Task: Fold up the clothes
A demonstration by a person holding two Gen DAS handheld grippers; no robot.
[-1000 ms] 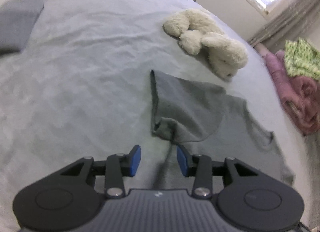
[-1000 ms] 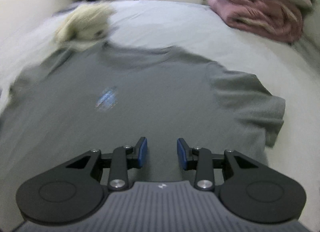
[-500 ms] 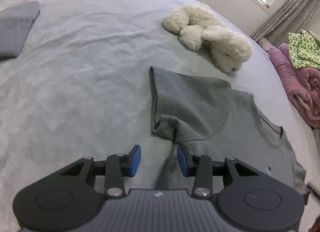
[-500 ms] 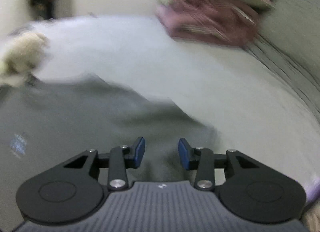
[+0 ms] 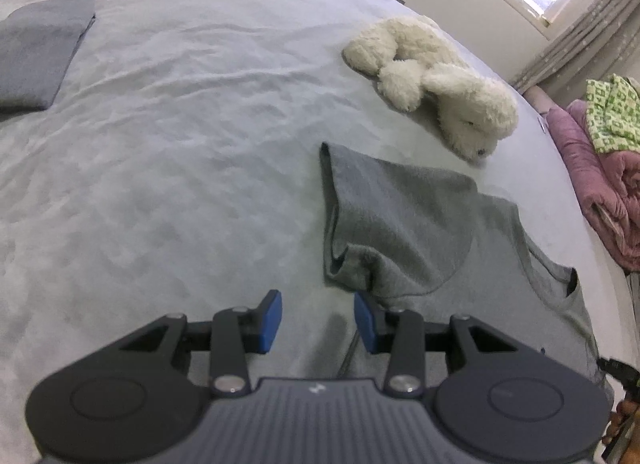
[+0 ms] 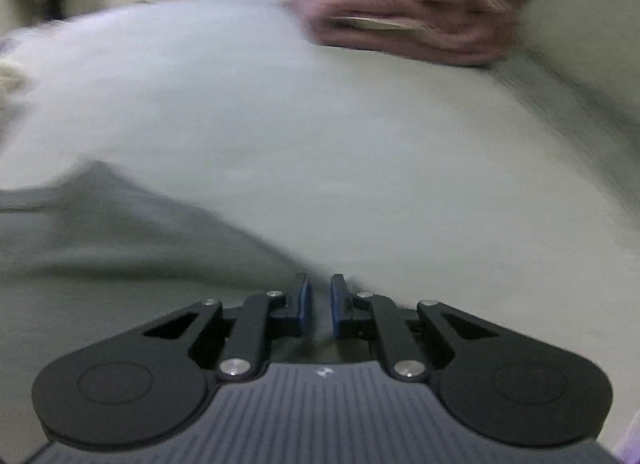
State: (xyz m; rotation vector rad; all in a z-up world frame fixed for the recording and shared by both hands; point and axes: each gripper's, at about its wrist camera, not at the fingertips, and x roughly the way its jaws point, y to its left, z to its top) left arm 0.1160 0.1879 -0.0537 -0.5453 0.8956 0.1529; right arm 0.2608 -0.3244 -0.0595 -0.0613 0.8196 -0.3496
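Observation:
A grey T-shirt [image 5: 400,224] lies spread on the pale bed sheet [image 5: 180,124], with its left sleeve folded in over the chest. My left gripper [image 5: 318,316] hovers open over the shirt's left side edge, and nothing is between its pads. The right wrist view is blurred by motion. There the shirt [image 6: 120,232] fills the lower left, and its right edge runs down to my right gripper [image 6: 320,296]. That gripper's jaws are closing, with a narrow gap left between the blue pads. Whether cloth is in the gap I cannot tell.
A white plush toy [image 5: 432,80] lies just beyond the shirt's collar side. A folded grey cloth [image 5: 36,48] sits at the far left. A pink blanket [image 5: 600,192] with a green patterned cloth [image 5: 612,112] on it is piled at the right, and the blanket [image 6: 408,12] shows far ahead in the right wrist view.
My right gripper has swept from over the shirt's middle across to its right edge, and its jaws have narrowed. The left gripper has stayed open in about the same place.

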